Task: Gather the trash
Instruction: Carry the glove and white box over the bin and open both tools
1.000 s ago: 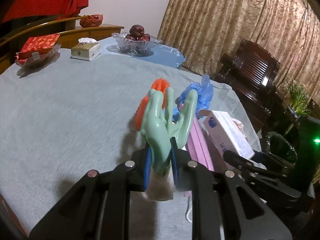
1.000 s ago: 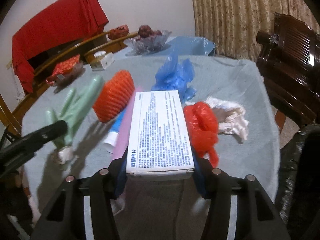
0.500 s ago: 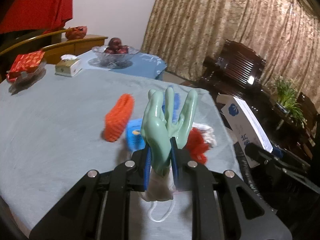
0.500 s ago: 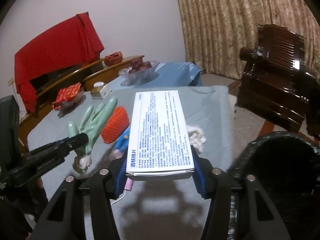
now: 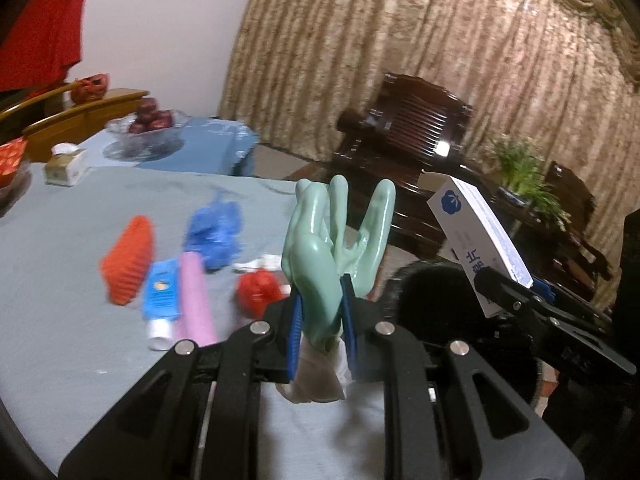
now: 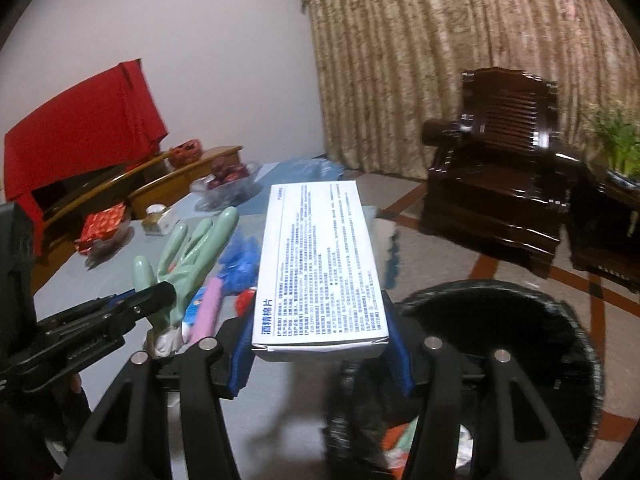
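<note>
My right gripper (image 6: 320,354) has its fingers (image 6: 240,360) spread about halfway and clamped on the sides of the white box (image 6: 320,268), which juts straight out toward twelve o'clock, printed face up. My left gripper (image 5: 320,328) has its fingers (image 5: 295,332) pressed nearly together, pinching the green rubber glove (image 5: 320,256) at the palm, its fingers pointing up and its white cuff hanging below the pads.

The grey tabletop (image 5: 80,300) fills my left view from seven to ten o'clock; its edge runs just right of the glove. Past that edge, at three to five o'clock in the right view, sits the black trash bin (image 6: 500,320), mouth open, with some scraps showing inside. The box's far end hangs beyond the tabletop edge, beside the bin's rim.

On the tabletop at nine o'clock lie the orange foam net (image 5: 128,266), blue crumpled bag (image 5: 216,232), pink strip (image 5: 196,292), blue tube (image 5: 162,300) and red wad (image 5: 258,292).
</note>
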Motion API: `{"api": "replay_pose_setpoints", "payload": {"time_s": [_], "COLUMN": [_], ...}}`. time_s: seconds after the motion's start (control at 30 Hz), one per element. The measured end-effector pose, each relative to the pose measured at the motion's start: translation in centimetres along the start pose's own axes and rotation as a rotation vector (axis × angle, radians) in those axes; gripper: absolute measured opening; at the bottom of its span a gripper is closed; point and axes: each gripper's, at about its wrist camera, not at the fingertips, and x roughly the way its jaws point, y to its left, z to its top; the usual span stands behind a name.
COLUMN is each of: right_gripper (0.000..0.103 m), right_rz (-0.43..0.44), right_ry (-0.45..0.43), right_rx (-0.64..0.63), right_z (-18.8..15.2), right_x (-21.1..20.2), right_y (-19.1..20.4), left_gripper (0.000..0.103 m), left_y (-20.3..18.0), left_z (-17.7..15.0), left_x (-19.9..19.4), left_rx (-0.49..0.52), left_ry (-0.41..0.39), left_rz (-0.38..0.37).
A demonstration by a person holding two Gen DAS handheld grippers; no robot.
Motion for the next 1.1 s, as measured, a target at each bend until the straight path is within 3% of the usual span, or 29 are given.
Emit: {"api": "replay_pose_setpoints", "payload": {"time_s": [0.4,0.8,0.87,0.93,1.1], "right_gripper": [0.055,0.055,0.056,0.06,0.079], "right_rz": [-0.224,-0.319,-0.334,-0.341,-0.359], "right_ry": [-0.003,0.044,0.06,0.074,0.07], "right_rx": [0.104,0.164,0.17,0.175,0.169], "right_z": [-2.3,-4.4,-5.1,-5.5,-5.9], "right_x": [-4.8,-5.3,-5.1,-5.0,-5.1], "right_y": [-10.1,-14.4,-14.6,-15.0,-14.9], "left_gripper": [0.017,0.019,0.027,0.05,0.066], "left_y": [-10.1,-16.9,-17.0,-16.8,-14.9], "left_z": [-0.8,-3.0,-3.2,-3.4,-2.6], "left_x": [5.0,10.3,10.8,10.9,9.9], "left_rx": [0.097,0.161,0.165,0.163,0.149], "left_ry": [0.059,0.153,0.164,0.166,0.139], "left_rz": [-0.206,-0.329,-0.336,-0.336,-0.311]}}
